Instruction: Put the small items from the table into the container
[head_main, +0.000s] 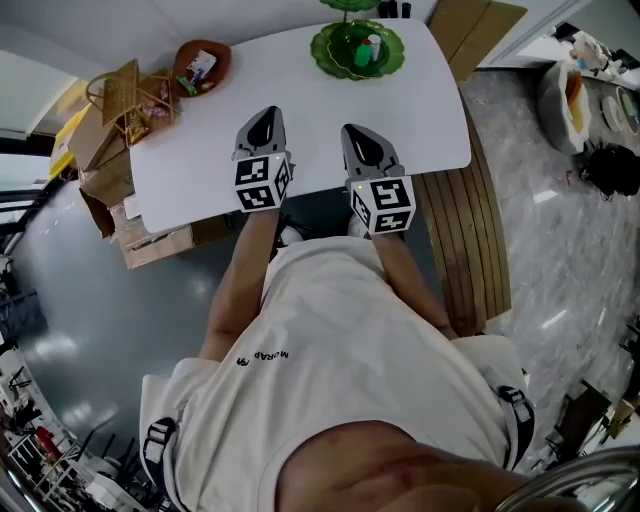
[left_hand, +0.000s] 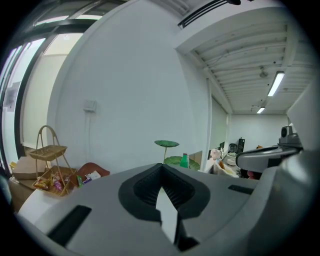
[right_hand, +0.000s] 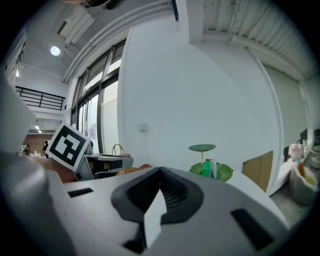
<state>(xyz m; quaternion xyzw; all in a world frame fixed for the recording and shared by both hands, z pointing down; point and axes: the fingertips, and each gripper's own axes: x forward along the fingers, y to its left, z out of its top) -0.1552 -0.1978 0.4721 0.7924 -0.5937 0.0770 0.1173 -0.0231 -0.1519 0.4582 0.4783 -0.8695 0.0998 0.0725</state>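
At the far middle of the white table (head_main: 300, 110) stands a green leaf-shaped dish (head_main: 335, 58), holding a small green bottle (head_main: 362, 57) and a clear one (head_main: 374, 45). A brown bowl (head_main: 184, 62) at the far left holds a few small packets (head_main: 203, 66). Both grippers hover over the table's near edge, side by side and pointing at the far side. My left gripper (head_main: 262, 118) is shut and empty, as is my right gripper (head_main: 357, 132). From the left gripper (left_hand: 161, 168), the dish (left_hand: 176, 161) and bowl (left_hand: 95, 169) lie ahead. Past the right gripper (right_hand: 160, 173) is the dish (right_hand: 223, 172).
A tiered wicker basket (head_main: 125, 98) with small items stands at the table's far left corner, also in the left gripper view (left_hand: 49, 167). Cardboard boxes (head_main: 150, 240) sit on the floor at the left. A slatted wooden bench (head_main: 470, 230) lies to the right.
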